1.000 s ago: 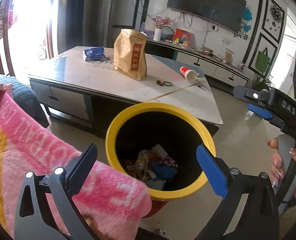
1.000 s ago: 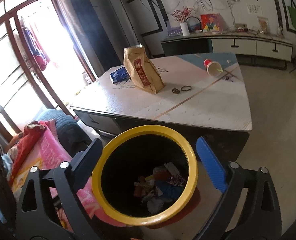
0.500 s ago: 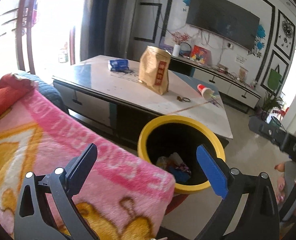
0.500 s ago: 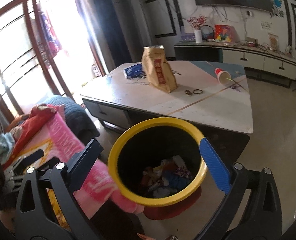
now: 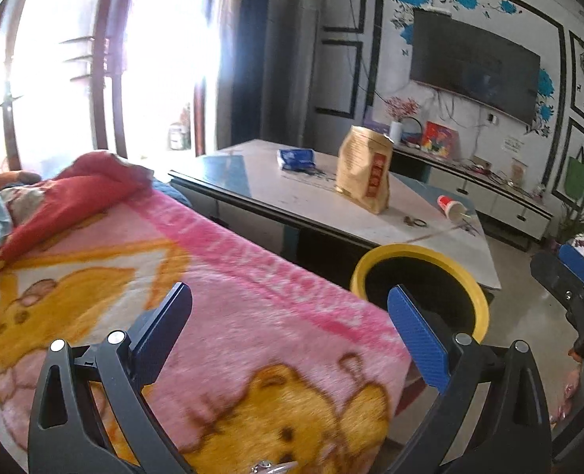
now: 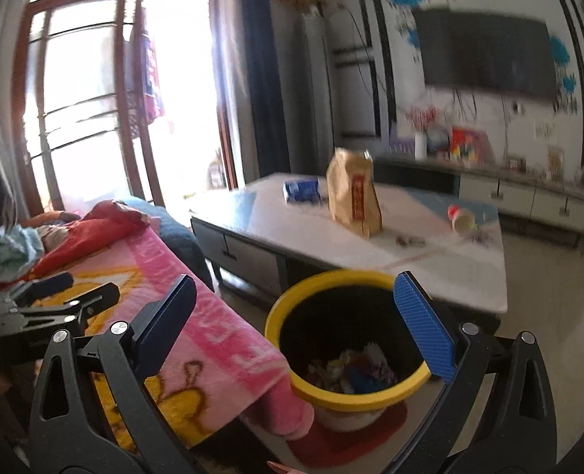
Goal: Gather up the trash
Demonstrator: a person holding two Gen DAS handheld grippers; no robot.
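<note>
A yellow-rimmed black bin (image 6: pixel 347 335) with crumpled wrappers (image 6: pixel 351 367) inside stands on the floor before the low table (image 6: pixel 442 268). In the left wrist view the bin (image 5: pixel 418 280) shows beyond the blanket. On the table stand a brown paper bag (image 5: pixel 365 173), a blue packet (image 5: pixel 296 158) and a tipped red-and-white cup (image 5: pixel 452 205). My left gripper (image 5: pixel 290 331) is open over the pink blanket, holding nothing. Open as well, my right gripper (image 6: pixel 294 324) hovers near the bin with nothing between its fingers. The left gripper (image 6: pixel 55 300) also shows in the right wrist view.
A pink and yellow blanket (image 5: pixel 134 276) covers a sofa at the left, with red cloth (image 5: pixel 86 181) piled behind. A TV cabinet (image 5: pixel 489 193) and wall TV (image 5: pixel 473 67) stand at the back. Bright windows (image 6: pixel 106 98) lie far left. A hand (image 5: pixel 568 391) holds the right gripper.
Both grippers have pulled back and up from the bin and swung left. The bin now looks smaller and the blanket fills the left view. Both stay open.
</note>
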